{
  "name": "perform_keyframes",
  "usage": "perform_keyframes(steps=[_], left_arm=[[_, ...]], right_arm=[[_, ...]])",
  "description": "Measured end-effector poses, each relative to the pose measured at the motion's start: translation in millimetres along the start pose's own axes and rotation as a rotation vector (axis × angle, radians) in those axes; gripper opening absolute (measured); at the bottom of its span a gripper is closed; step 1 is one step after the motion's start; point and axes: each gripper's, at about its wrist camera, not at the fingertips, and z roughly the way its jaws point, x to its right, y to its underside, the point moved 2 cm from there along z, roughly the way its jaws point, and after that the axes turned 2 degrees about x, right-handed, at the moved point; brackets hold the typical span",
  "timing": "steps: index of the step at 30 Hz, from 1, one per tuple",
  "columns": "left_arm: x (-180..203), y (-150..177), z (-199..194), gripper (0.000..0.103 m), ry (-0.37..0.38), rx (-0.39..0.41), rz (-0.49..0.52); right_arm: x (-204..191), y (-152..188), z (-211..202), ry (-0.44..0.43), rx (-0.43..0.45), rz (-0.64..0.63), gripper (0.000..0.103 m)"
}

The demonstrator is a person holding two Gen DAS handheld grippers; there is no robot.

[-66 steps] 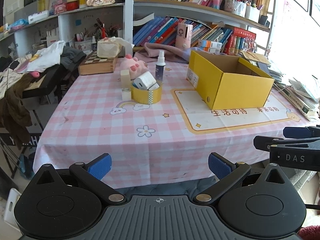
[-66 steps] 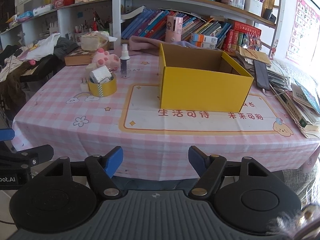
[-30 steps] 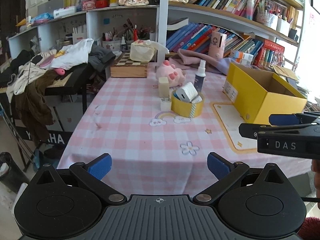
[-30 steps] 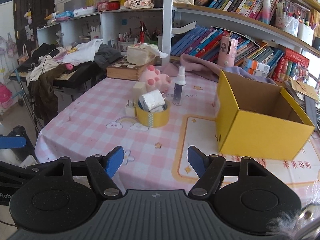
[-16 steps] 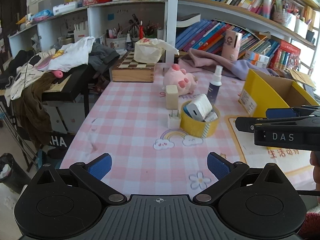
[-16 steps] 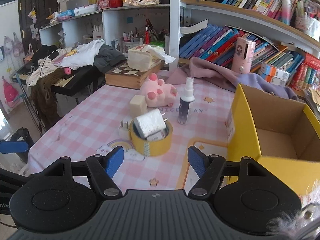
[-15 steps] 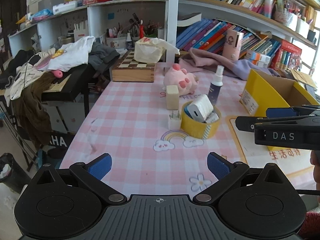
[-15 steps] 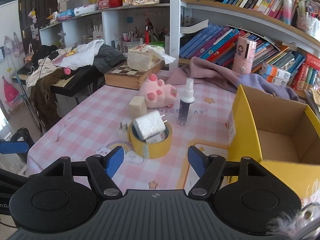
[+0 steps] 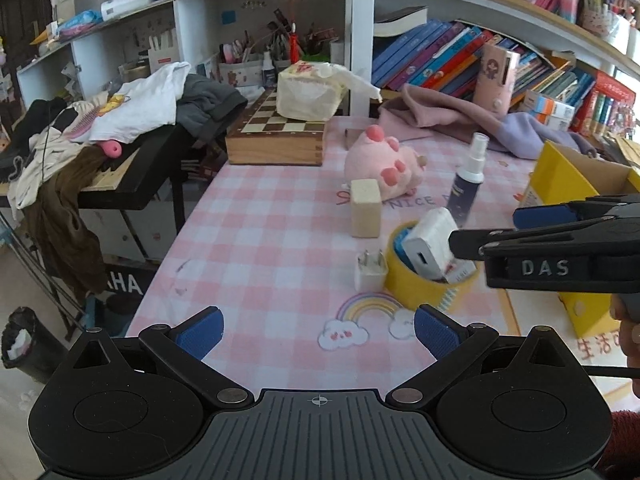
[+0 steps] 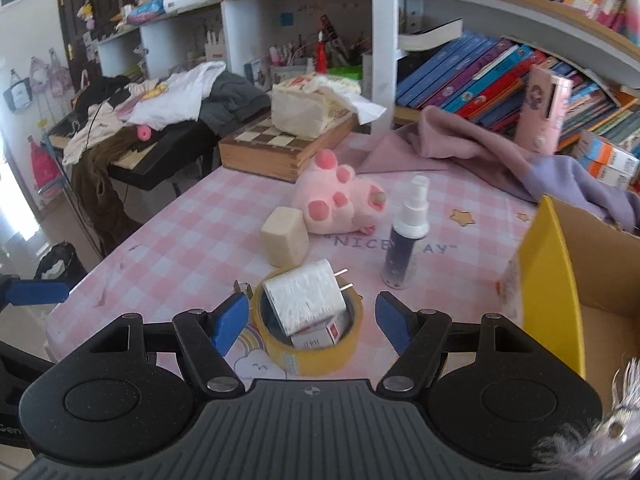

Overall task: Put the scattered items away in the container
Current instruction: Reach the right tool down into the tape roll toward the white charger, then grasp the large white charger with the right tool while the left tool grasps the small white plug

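A yellow tape roll (image 10: pixel 312 344) lies on the pink checked tablecloth with a white charger (image 10: pixel 306 296) and a small box inside it. My right gripper (image 10: pixel 308 326) is open, its blue pads on either side of the roll, just above it. A small white plug (image 9: pixel 371 270), a beige block (image 10: pixel 284 236), a pink plush (image 10: pixel 340 200) and a spray bottle (image 10: pixel 406 246) stand nearby. The yellow box (image 10: pixel 548 280) is open at the right. My left gripper (image 9: pixel 318 330) is open and empty over the table's near edge, left of the roll (image 9: pixel 424 284).
A wooden chessboard box (image 9: pixel 276 136) with a tissue pack on it sits at the back. A purple cloth (image 10: pixel 500 160) lies before the bookshelf. A black side table with clothes (image 9: pixel 100 148) stands left of the table.
Both grippers have moved forward and left toward the tape roll. The right gripper now straddles the roll, and the items look much closer.
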Motion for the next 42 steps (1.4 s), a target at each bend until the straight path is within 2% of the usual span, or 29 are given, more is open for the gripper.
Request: perform_keyframes(steps=[13, 17, 20, 24, 28, 30, 31, 32, 33, 39, 41, 42], left_arm=[[1.4, -8.7, 32.6, 0.098, -0.002, -0.076, 0.002], [4.3, -9.4, 39.0, 0.096, 0.009, -0.093, 0.013], [7.1, -11.5, 43.4, 0.091, 0.023, -0.099, 0.017], [12.7, -13.8, 49.6, 0.082, 0.045, -0.108, 0.026], [17.2, -16.3, 58.7, 0.079, 0.063, -0.119, 0.024], [19.4, -17.1, 64.5, 0.073, 0.071, -0.125, 0.021], [20.5, -17.8, 68.2, 0.072, 0.080, -0.132, 0.018], [21.2, -18.1, 72.3, 0.070, 0.087, -0.140, 0.013], [22.0, -18.6, 76.8, 0.070, 0.089, -0.148, 0.009], [31.2, -21.5, 95.5, 0.067, 0.089, -0.161, 0.039], [35.5, -22.0, 99.2, 0.067, 0.087, -0.157, 0.068], [37.2, -22.4, 100.9, 0.066, 0.086, -0.155, 0.081]], right_arm=[[5.4, -7.9, 54.2, -0.037, -0.105, -0.016, 0.069], [7.3, -6.9, 64.6, -0.045, -0.130, -0.018, 0.063], [5.5, -7.8, 65.6, -0.061, -0.122, -0.043, 0.054], [10.0, -11.2, 58.9, -0.084, -0.084, -0.034, 0.052], [20.2, -17.1, 43.2, -0.057, -0.011, -0.014, 0.050], [27.1, -18.3, 37.1, -0.034, 0.012, -0.005, 0.049], [30.4, -18.8, 34.7, -0.037, 0.022, 0.004, 0.034], [33.0, -19.9, 31.4, -0.036, 0.038, 0.009, 0.012], [35.2, -21.3, 28.3, -0.017, 0.047, 0.005, 0.008], [47.5, -16.8, 31.7, -0.018, -0.017, 0.014, 0.013], [52.3, -16.1, 30.9, -0.006, -0.013, 0.029, 0.030], [54.9, -16.0, 30.5, 0.000, -0.011, 0.037, 0.031]])
